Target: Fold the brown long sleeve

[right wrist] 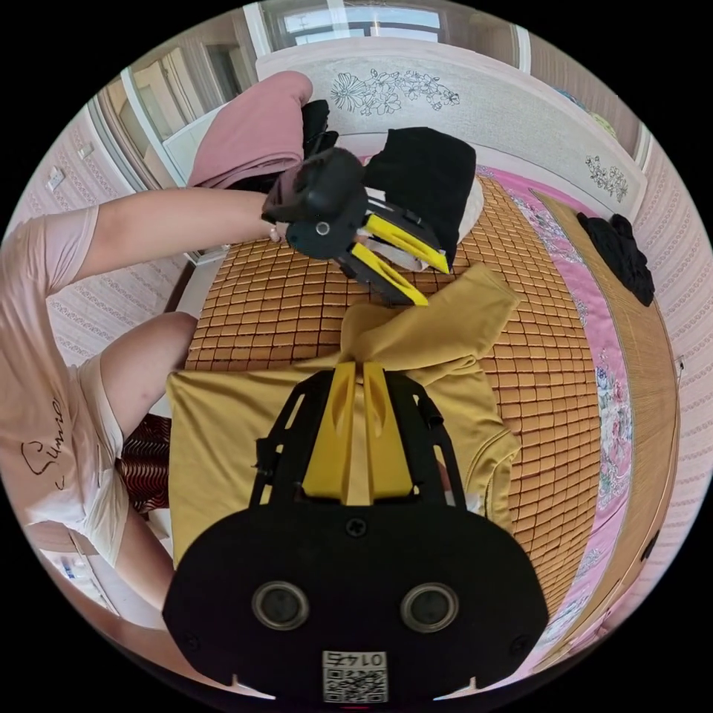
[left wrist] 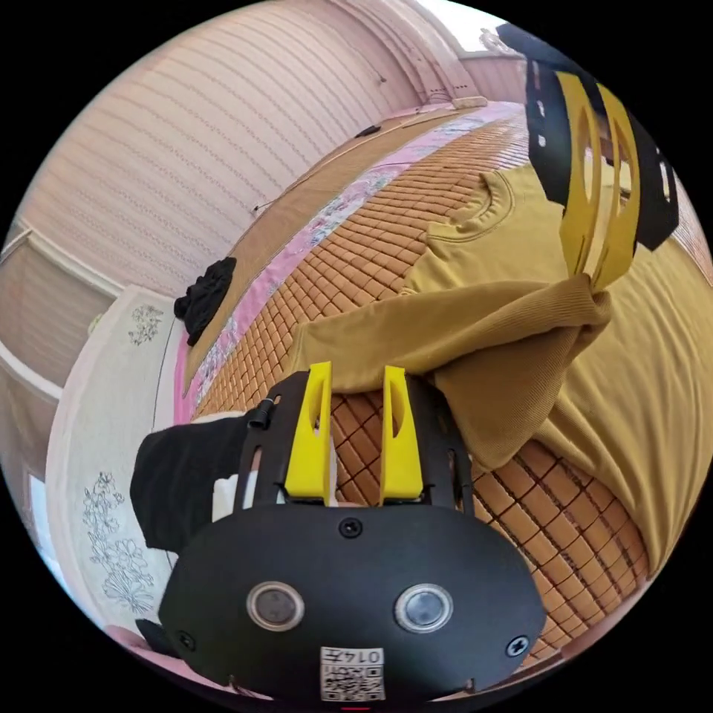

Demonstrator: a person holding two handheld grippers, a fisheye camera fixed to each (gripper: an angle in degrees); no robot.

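The brown long sleeve shirt point(right wrist: 223, 431) lies flat on a bamboo mat point(right wrist: 282, 297), collar toward the pink bed edge. One sleeve point(right wrist: 445, 312) is drawn up and across the body. My right gripper point(right wrist: 356, 365) is shut on a bunched fold of that sleeve; the left gripper view has it point(left wrist: 598, 278) pinching the same fold of the sleeve point(left wrist: 445, 327) above the shirt point(left wrist: 653, 371). My left gripper point(left wrist: 356, 371) stands open, its tips just short of the sleeve's edge with bare mat between the jaws. In the right gripper view it point(right wrist: 432, 284) hovers open over the cuff end.
A person kneels at the mat's edge point(right wrist: 67, 386), one arm reaching across. Black clothes point(right wrist: 423, 178) and a pink bundle point(right wrist: 252, 134) lie by the headboard. Another black garment point(right wrist: 620, 252) rests on the bed's far strip. A striped wall point(left wrist: 186, 148) runs along the bed.
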